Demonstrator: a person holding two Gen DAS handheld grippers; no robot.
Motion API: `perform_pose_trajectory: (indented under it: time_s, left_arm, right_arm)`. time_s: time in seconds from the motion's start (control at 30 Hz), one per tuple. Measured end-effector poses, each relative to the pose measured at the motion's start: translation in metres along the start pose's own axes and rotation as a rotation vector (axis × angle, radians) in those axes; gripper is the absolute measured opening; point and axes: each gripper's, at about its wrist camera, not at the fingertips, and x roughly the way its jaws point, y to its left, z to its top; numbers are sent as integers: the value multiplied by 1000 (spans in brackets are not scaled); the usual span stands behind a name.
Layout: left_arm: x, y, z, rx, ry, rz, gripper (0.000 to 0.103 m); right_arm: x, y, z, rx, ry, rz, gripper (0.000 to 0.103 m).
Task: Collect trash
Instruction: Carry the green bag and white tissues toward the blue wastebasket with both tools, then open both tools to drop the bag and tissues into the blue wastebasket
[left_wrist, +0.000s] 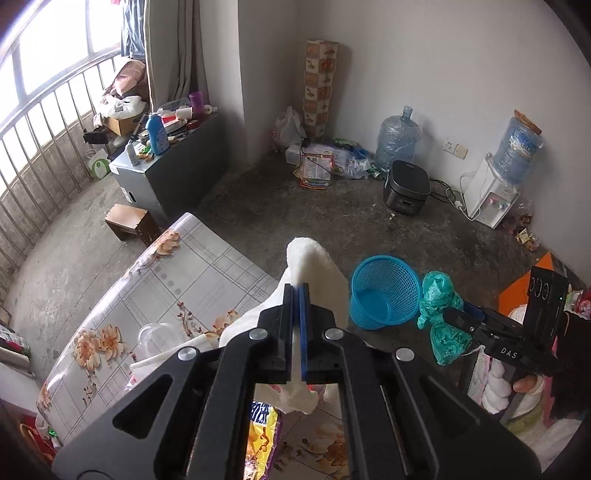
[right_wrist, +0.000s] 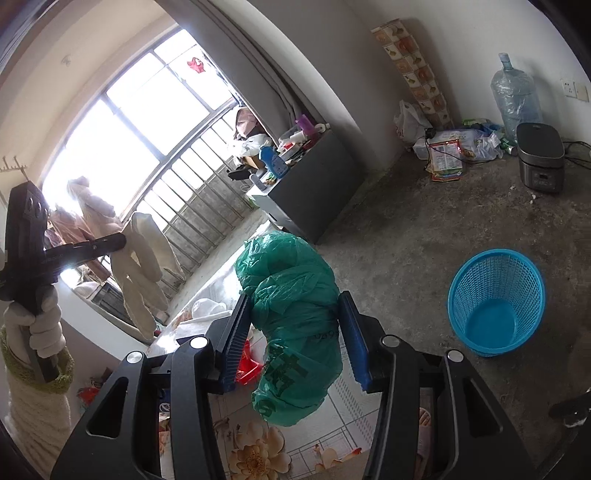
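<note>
Two loads: both grippers carry trash at once, lifted off the desk.
Desk (left_wrist: 207, 258): floral cloth on the left, a clear plastic cup (left_wrist: 159, 336) and a yellow snack wrapper (left_wrist: 262, 435) lying on it uncollected.
Left gripper (left_wrist: 298, 291): jaws pressed together on a white glove (left_wrist: 314, 266), which hangs limp from the pinch; the right wrist view shows its fingers dangling free.
Right gripper (right_wrist: 293, 325): jaws partway apart and clamped on a knotted green plastic bag (right_wrist: 291, 317), the bulk bulging above and below the pads.
Blue basket (left_wrist: 384, 291): mesh bin upright on the concrete floor, beside the desk, apparently empty, lying ahead of both grippers.
Step in hand: I'd judge this the carry, with both pieces heading for the basket.
Next move: bring each gripper over the rim before letting go; the glove is floppy and may drape on the edge, so it wants a centred drop.
</note>
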Motion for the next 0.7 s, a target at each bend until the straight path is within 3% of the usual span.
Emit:
perform_pose_trajectory:
  time_s: [0.27,0.53,0.67,0.7]
  left_arm:
    - [121,-119,42,119,141,-138,1]
    - [284,-194,50,142,345,-199,2]
    - [348,-214,45,187,315,-195,3]
    - [363,-217,44,184,320,-210,7]
  right_arm:
    - [-24,-74,2,165,-88,-122,47]
    - [20,-158,7,323,-74,-234,47]
    - [55,-209,9,398,-37,-315,47]
    - [65,-222,10,413,-27,-333,48]
